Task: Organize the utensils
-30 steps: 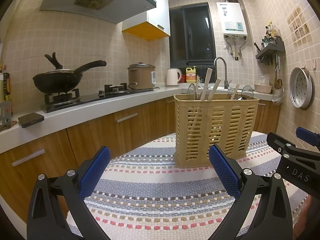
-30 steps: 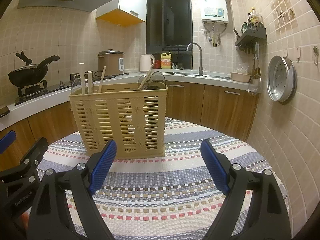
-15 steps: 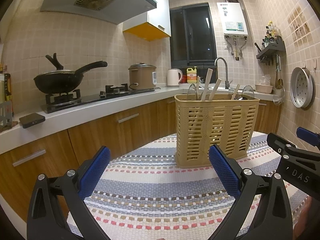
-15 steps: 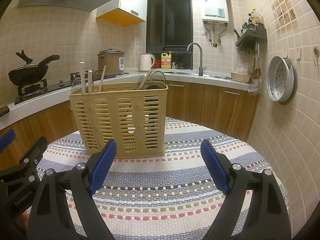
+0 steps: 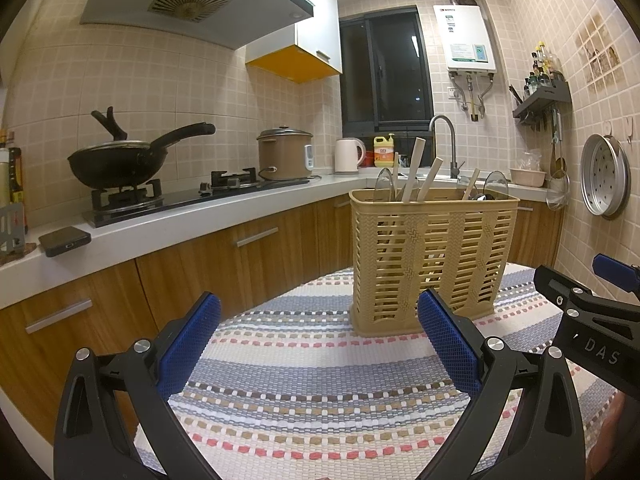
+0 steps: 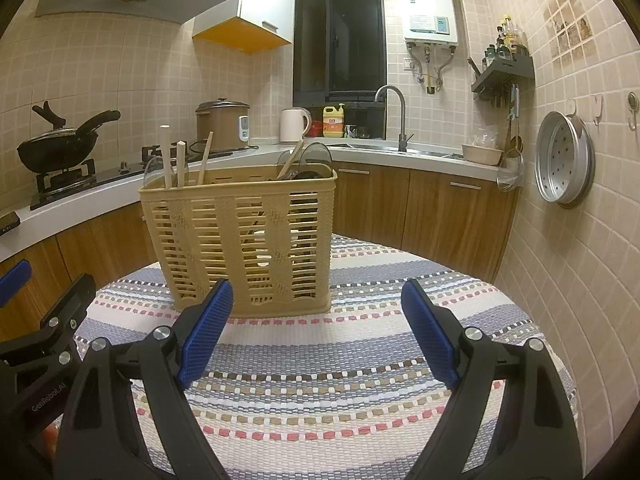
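A tan slotted plastic utensil basket (image 5: 430, 256) stands upright on a round table with a striped woven cloth (image 5: 320, 380); it also shows in the right wrist view (image 6: 244, 240). Wooden utensil handles (image 5: 414, 170) and clear spoon ends stick out of its top, as the right wrist view shows too (image 6: 180, 162). My left gripper (image 5: 318, 342) is open and empty, a short way in front of the basket. My right gripper (image 6: 316, 328) is open and empty, just in front of the basket and slightly to its right. Each gripper shows at the edge of the other's view.
A kitchen counter (image 5: 168, 236) runs behind the table with a black wok (image 5: 116, 162) on the stove, a rice cooker (image 5: 284, 154), a kettle (image 5: 348, 155) and a sink tap (image 6: 394, 112). A tiled wall with a hanging steamer tray (image 6: 564, 158) is close on the right.
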A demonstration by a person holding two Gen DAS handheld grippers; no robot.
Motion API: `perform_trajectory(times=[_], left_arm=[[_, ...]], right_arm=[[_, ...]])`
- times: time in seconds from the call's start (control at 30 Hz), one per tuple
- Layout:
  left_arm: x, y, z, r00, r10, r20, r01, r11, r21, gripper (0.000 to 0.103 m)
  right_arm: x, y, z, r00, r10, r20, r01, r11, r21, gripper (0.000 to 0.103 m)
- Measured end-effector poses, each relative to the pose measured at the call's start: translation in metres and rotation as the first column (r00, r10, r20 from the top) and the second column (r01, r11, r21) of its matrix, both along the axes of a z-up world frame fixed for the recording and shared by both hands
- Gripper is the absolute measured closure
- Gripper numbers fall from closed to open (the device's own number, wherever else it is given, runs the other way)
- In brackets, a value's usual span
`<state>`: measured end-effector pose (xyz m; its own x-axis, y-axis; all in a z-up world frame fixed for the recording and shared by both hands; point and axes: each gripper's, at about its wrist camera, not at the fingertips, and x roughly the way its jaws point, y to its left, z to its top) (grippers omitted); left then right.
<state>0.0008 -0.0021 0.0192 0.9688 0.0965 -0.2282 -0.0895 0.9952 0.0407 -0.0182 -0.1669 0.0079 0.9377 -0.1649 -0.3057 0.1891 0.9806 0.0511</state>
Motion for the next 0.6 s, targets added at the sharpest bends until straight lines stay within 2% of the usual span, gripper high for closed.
perform_trajectory(times=[0.6], left_arm=[[-0.0041, 0.0018, 0.0039, 1.0, -0.002, 0.012, 0.002, 1.0, 0.002, 0.007]], right_arm=[[-0.001, 0.0025, -0.0003, 1.0, 0.009, -0.001, -0.009, 1.0, 0.0, 0.021]])
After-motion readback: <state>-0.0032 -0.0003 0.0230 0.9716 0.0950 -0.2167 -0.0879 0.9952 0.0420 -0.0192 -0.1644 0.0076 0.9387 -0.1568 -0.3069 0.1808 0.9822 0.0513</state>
